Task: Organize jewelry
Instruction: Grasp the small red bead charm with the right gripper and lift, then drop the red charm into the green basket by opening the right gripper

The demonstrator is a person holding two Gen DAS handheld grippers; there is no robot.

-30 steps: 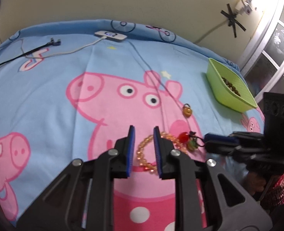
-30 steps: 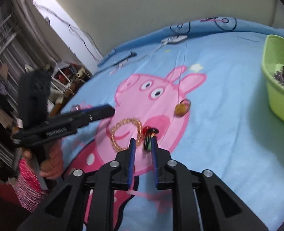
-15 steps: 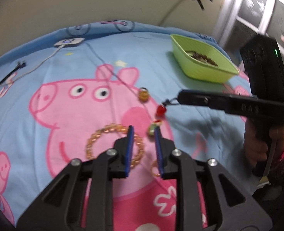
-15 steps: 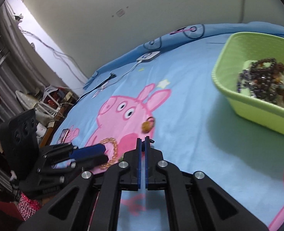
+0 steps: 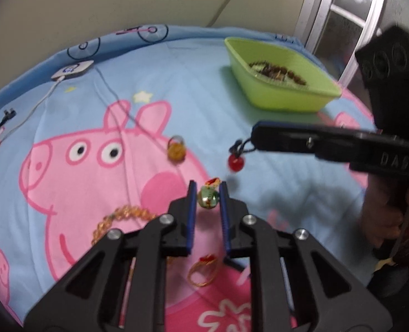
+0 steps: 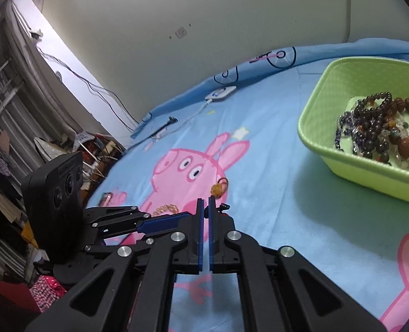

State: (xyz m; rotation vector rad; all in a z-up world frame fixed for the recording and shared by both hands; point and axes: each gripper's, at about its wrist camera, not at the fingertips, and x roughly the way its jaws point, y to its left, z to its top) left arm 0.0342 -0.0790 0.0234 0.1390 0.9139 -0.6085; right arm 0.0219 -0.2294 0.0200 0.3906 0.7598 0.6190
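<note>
Since the earlier frame the right gripper (image 5: 255, 138) has lifted a glossy red bead charm (image 5: 236, 163) by its dark cord, jaws clenched on it, so it dangles above the sheet at about 1 o'clock from the left gripper (image 5: 207, 197), whose blue-padded jaws have just been closing around a small green charm (image 5: 208, 196); whether the pads press it I cannot tell. On the smooth blue cartoon-pig bedsheet (image 5: 176, 83) lie an amber bead bracelet (image 5: 118, 218) at 9 o'clock, a round amber pendant (image 5: 176, 149) at 11 and a gold ring (image 5: 203, 272) at 6, while open sheet runs toward 2 o'clock to the straight-rimmed green plastic tray (image 6: 315, 127) heaped with dark beads.
</note>
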